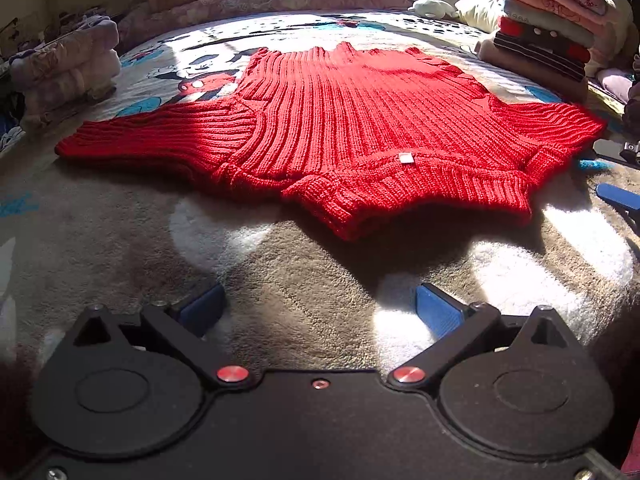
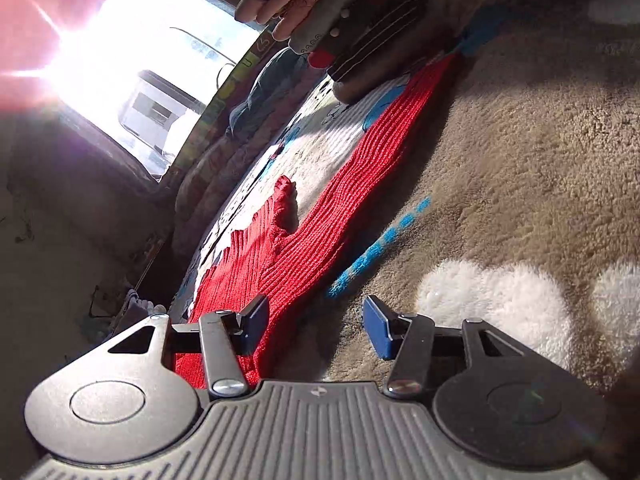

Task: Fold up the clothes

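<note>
A bed carries everything, covered by a plush blanket [image 1: 304, 300] of tan pile with fluffy white patches and, toward the far side, a pale cartoon print with blue and red figures. Spread flat across the middle of the bed lies a red sweater [image 1: 352, 120], a chunky ribbed knit with its collar and a small white tag [image 1: 407, 157] toward the near edge, its hem toward the far edge and one sleeve stretched out to each side. The left hand-held gripper [image 1: 320, 310] hangs over bare blanket at the near edge, just short of the collar and not touching the knit; its jaws are spread wide with nothing between them, and its blue fingers [image 1: 438, 314] sit on black linkages with red pivot buttons. The right hand-held gripper [image 2: 316, 326] is tilted sharply at the sweater's right side, jaws likewise released and empty; one blue finger overlaps the red knit in view, the other is over the tan pile, and whether either touches cannot be told. At the far right corner of the bed stands a stack of folded clothes [image 1: 560, 12], soft pinks, grey, and a black piece with red and white stripes. Near the far left edge rests a rolled lavender bundle [image 1: 68, 68]
</note>
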